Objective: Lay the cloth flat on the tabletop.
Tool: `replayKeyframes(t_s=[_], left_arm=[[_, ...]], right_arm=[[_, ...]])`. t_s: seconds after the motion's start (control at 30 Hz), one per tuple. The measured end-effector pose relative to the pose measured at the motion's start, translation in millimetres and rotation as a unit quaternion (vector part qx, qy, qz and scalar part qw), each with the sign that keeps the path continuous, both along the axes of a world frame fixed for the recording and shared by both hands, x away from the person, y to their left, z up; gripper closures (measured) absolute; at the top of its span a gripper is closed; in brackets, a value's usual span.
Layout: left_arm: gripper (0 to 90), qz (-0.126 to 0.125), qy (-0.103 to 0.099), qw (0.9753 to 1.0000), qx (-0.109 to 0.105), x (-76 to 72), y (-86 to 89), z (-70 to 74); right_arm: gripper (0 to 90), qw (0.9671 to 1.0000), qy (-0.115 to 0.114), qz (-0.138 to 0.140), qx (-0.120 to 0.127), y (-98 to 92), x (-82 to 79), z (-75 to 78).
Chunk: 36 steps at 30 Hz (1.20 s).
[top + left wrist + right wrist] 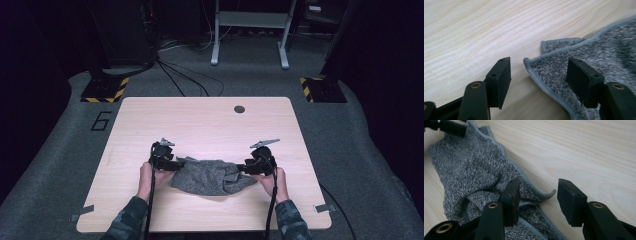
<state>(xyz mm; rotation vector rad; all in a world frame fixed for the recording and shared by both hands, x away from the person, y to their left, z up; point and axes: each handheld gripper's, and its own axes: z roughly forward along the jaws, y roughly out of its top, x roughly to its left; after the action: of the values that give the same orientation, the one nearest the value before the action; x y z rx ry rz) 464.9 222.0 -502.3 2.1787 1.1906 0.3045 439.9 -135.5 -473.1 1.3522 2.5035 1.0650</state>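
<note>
A grey speckled towel lies crumpled on the wooden table, near its front edge. My left gripper stands open at the towel's left end; in the left gripper view a hemmed corner of the towel lies between its jaws, untouched. At the towel's right end my right gripper is open too. In the right gripper view a curled corner of the towel sits in the gap between the jaws, and the far left gripper's tip shows at the top left.
A dark round grommet sits near the table's far edge. Beyond the table are floor cables, a grey frame and two stand bases with yellow-black stripes. Tape tabs mark the front corners.
</note>
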Motion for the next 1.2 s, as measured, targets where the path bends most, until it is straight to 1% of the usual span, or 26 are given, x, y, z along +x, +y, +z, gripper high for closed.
replayKeyframes(t_s=[0.03, 0.07, 0.1, 0.17, 0.2, 0.23, 0.27, 0.3, 0.33, 0.37, 0.43, 0.47, 0.57, 0.6, 0.67, 0.73, 0.77, 0.83, 0.87, 0.93, 0.97, 1.0, 1.07, 1.1, 1.13, 1.2], left_arm=[[38.6, 0.000, 0.003, 1.0000, 0.003, 1.1, -1.2, -1.7], [39.7, 0.002, 0.003, 1.0000, 0.007, 2.8, -2.5, -4.6], [40.9, 0.003, -0.002, 1.0000, 0.005, 3.0, -2.3, -5.2], [52.3, -0.003, -0.007, 1.0000, 0.004, 3.2, -2.7, -5.2], [56.5, -0.003, -0.007, 1.0000, 0.004, 3.2, -2.7, -5.2], [56.5, -0.009, -0.008, 0.9999, 0.005, 2.6, -3.9, -5.1], [63.4, -0.014, -0.010, 0.9998, 0.007, 2.0, -4.9, -5.1], [72.7, -0.016, -0.015, 0.9997, 0.011, 0.9, -6.1, -4.7], [72.7, -0.017, -0.019, 0.9996, 0.011, 0.2, -7.0, -4.7], [79.6, -0.021, -0.024, 0.9994, 0.016, -1.7, -8.0, -3.5], [82.2, -0.018, -0.028, 0.9994, 0.013, -2.8, -8.6, -3.2], [82.2, -0.016, -0.033, 0.9992, 0.014, -4.1, -8.5, -2.4], [84.0, -0.015, -0.048, 0.9986, 0.011, -9.1, -4.9, 4.9], [84.1, -0.015, -0.048, 0.9986, 0.011, -9.1, -4.9, 4.9], [84.4, -0.012, -0.063, 0.9979, 0.004, -13.5, -1.3, 11.8], [84.4, -0.007, -0.067, 0.9977, -0.001, -15.3, -1.3, 13.5], [84.5, -0.008, -0.076, 0.9971, 0.000, -18.0, -0.6, 17.5], [84.6, -0.009, -0.079, 0.9968, 0.002, -19.0, 0.0, 19.2], [84.7, -0.008, -0.083, 0.9965, 0.006, -20.3, 0.8, 20.9], [84.7, -0.009, -0.083, 0.9964, 0.014, -19.9, 3.2, 20.2], [84.7, -0.005, -0.079, 0.9968, 0.010, -19.6, 3.7, 18.6], [84.7, -0.007, -0.078, 0.9968, 0.016, -19.2, 5.3, 17.4], [84.6, -0.006, -0.072, 0.9973, 0.015, -18.5, 6.5, 14.7], [84.6, -0.009, -0.068, 0.9975, 0.018, -18.4, 7.3, 14.3], [84.5, -0.008, -0.067, 0.9976, 0.017, -18.2, 7.3, 13.4], [84.5, -0.007, -0.067, 0.9976, 0.018, -18.5, 7.4, 12.6]], right_arm=[[47.4, 0.9999, 0.004, 0.010, -0.013, 4.6, 2.3, -4.7], [45.1, 0.9997, 0.003, 0.013, -0.019, 6.4, 3.7, -7.0], [43.5, 0.9996, 0.006, 0.017, -0.022, 8.4, 5.8, -9.3], [45.4, 0.9992, 0.010, 0.017, -0.033, 11.6, 9.4, -12.0], [45.4, 0.9992, 0.010, 0.017, -0.033, 11.6, 9.4, -12.0], [48.1, 0.9991, 0.014, 0.016, -0.037, 13.5, 11.0, -13.1], [54.8, 0.9989, 0.014, 0.015, -0.041, 15.2, 13.1, -14.9], [64.7, 0.9987, 0.015, 0.017, -0.046, 16.7, 15.7, -17.1], [64.7, 0.9987, 0.015, 0.017, -0.046, 16.7, 15.7, -17.1], [74.7, 0.9986, 0.011, 0.012, -0.050, 17.5, 17.0, -18.5], [80.9, 0.9988, 0.007, 0.008, -0.048, 17.0, 17.4, -18.4], [80.9, 0.9988, 0.007, 0.008, -0.048, 17.0, 17.4, -18.4], [85.7, 0.9992, -0.002, -0.009, -0.039, 13.2, 15.8, -13.6], [85.7, 0.9992, -0.002, -0.009, -0.039, 13.2, 15.8, -13.6], [86.4, 0.9991, -0.012, -0.018, -0.036, 9.5, 14.7, -10.7], [86.4, 0.9991, -0.014, -0.018, -0.035, 7.5, 14.3, -9.5], [86.2, 0.9991, -0.014, -0.022, -0.033, 7.5, 13.5, -8.7], [85.8, 0.9991, -0.016, -0.023, -0.033, 7.1, 13.0, -7.3], [81.1, 0.9991, -0.018, -0.022, -0.030, 6.7, 12.7, -4.6], [73.7, 0.9992, -0.014, -0.020, -0.031, 6.5, 14.3, -4.5], [70.7, 0.9990, -0.012, -0.021, -0.037, 6.7, 15.4, -5.9], [68.3, 0.9987, -0.007, -0.031, -0.039, 7.8, 15.7, -7.7], [65.2, 0.9983, 0.000, -0.037, -0.045, 7.6, 18.3, -12.7], [63.5, 0.9975, -0.002, -0.045, -0.055, 8.2, 19.1, -14.9], [62.2, 0.9969, 0.002, -0.048, -0.062, 10.3, 19.4, -16.6], [60.4, 0.9968, 0.005, -0.047, -0.064, 12.5, 19.8, -18.8]])
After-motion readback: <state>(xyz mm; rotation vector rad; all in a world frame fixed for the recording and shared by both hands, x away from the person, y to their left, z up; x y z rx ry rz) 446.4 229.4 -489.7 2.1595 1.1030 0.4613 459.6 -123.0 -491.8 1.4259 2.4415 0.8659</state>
